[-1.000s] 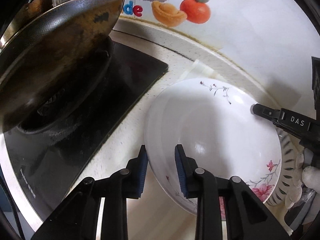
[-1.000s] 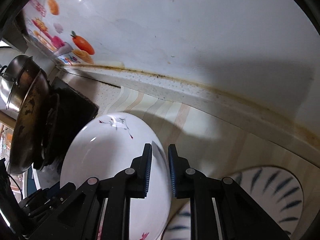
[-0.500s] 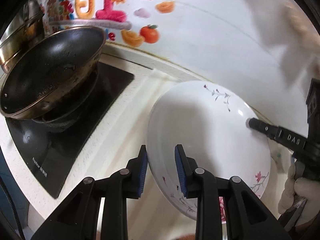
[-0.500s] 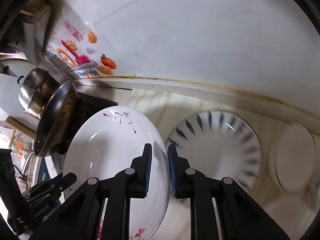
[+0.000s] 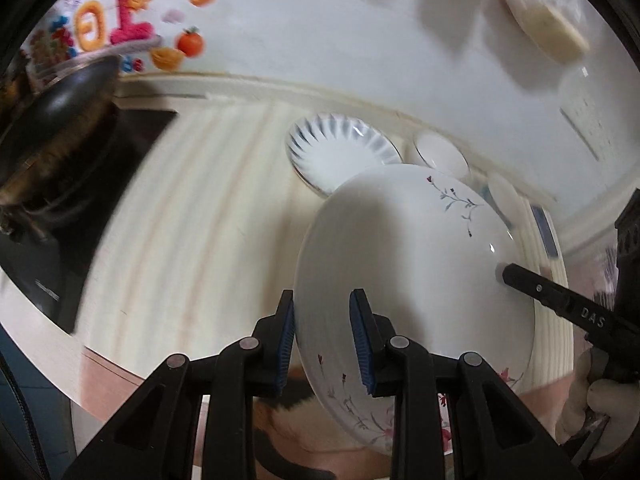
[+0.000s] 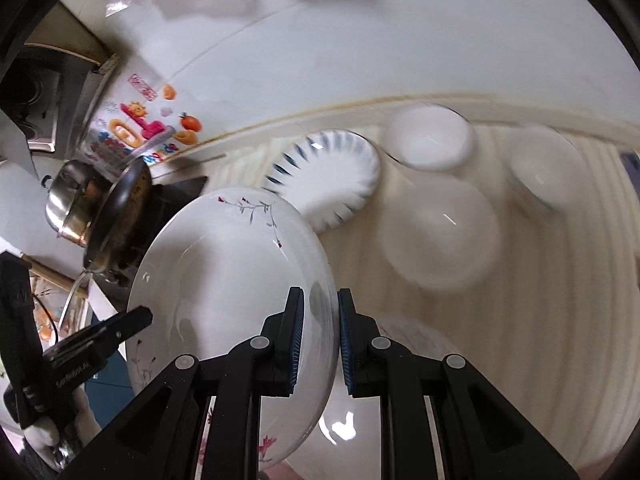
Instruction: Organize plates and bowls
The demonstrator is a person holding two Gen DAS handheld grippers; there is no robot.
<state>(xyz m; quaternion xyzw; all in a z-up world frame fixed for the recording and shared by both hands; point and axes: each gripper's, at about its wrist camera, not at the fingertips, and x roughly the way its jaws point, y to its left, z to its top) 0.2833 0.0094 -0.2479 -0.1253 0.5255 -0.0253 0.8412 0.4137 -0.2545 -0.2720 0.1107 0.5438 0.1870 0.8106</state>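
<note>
A large white plate with pink flower print (image 5: 416, 264) is held in the air above the counter by both grippers. My left gripper (image 5: 322, 334) is shut on its near left rim. My right gripper (image 6: 320, 340) is shut on the opposite rim, and its finger shows in the left wrist view (image 5: 552, 298). The same plate (image 6: 224, 280) fills the left of the right wrist view. A blue-striped fluted plate (image 5: 340, 150) (image 6: 332, 178) lies on the counter by the wall. White bowls (image 6: 430, 136) (image 6: 440, 232) (image 6: 540, 168) stand to its right.
A dark wok (image 5: 56, 108) sits on a black cooktop (image 5: 132, 136) at the left, with a steel pot (image 6: 70, 200) behind it. The white wall with colourful stickers (image 5: 120, 28) runs along the back. Another white dish (image 6: 400, 400) lies under my right gripper.
Both grippers have carried the flowered plate up and rightward, away from the wok. The striped plate and the bowls have come into fuller view.
</note>
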